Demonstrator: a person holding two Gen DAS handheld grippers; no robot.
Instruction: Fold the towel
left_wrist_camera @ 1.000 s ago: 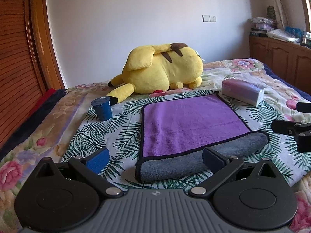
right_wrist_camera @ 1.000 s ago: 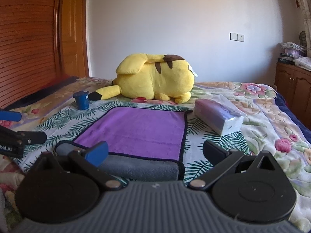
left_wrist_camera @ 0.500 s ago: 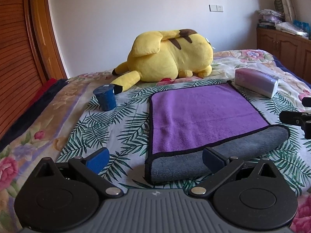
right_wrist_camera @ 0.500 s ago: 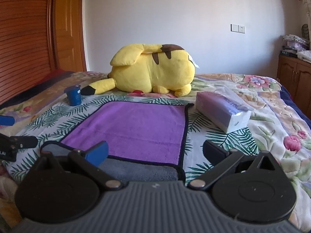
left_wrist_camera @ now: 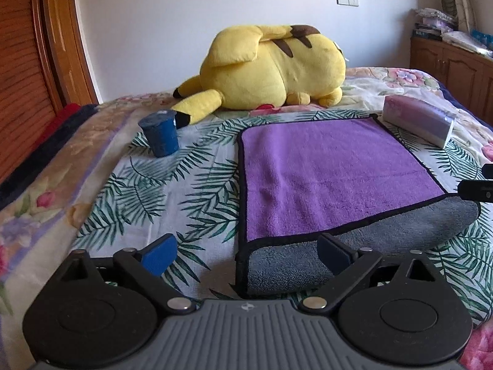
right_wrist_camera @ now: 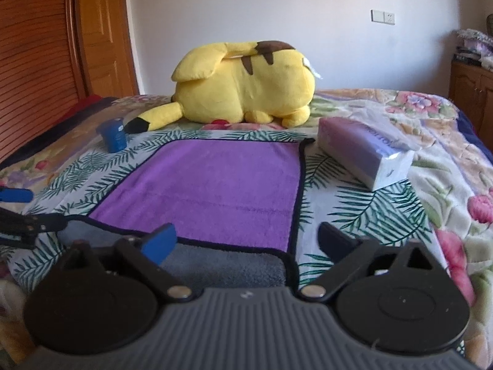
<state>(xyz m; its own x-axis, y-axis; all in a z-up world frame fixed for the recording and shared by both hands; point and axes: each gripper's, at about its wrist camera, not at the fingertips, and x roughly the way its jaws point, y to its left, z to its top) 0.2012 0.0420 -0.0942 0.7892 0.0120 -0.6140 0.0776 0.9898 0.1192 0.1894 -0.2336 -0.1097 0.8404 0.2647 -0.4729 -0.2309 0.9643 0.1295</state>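
Observation:
A purple towel with black trim lies flat on the leaf-print bedspread, its grey underside folded up along the near edge. It also shows in the right wrist view. My left gripper is open and empty, just short of the towel's near left corner. My right gripper is open and empty, just short of the near right corner. The right gripper's tip shows at the left view's right edge, the left gripper's tip at the right view's left edge.
A yellow plush toy lies behind the towel. A blue cup stands to the towel's left. A tissue pack lies to its right. A wooden wardrobe is at left, a cabinet at right.
Both grippers have moved forward and down toward the towel's near folded edge, staying open. The towel has not moved.

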